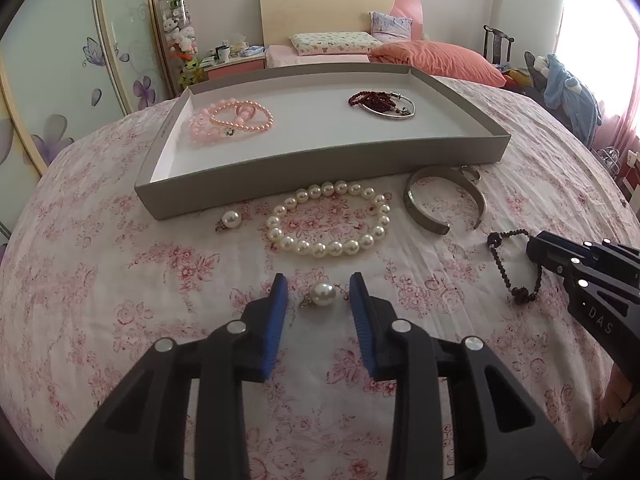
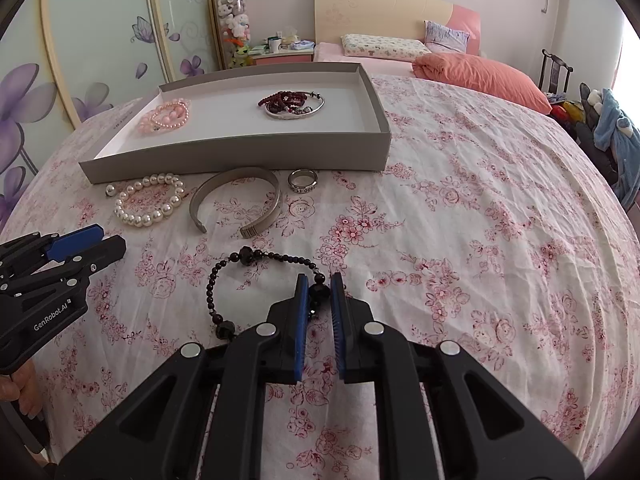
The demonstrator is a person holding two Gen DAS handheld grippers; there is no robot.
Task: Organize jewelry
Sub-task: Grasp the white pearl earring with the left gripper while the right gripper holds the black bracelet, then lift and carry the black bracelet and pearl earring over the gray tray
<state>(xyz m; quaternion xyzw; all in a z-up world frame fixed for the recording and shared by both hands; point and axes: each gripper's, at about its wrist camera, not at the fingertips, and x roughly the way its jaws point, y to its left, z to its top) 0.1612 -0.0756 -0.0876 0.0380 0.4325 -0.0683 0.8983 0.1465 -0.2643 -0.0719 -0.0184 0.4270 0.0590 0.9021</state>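
Both grippers angle downward — left gripper (image 1: 318,294) straddling pearl earring (image 1: 323,293), right gripper (image 2: 319,288) clamping dark bead bracelet (image 2: 256,258).

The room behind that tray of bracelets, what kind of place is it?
A bedroom, most likely. The jewelry lies on a floral sheet spread over a bed, with pillows and a headboard at the far end and a nightstand beside them.

Pink-flowered white bedsheet (image 1: 120,280), grey tray (image 1: 320,168).
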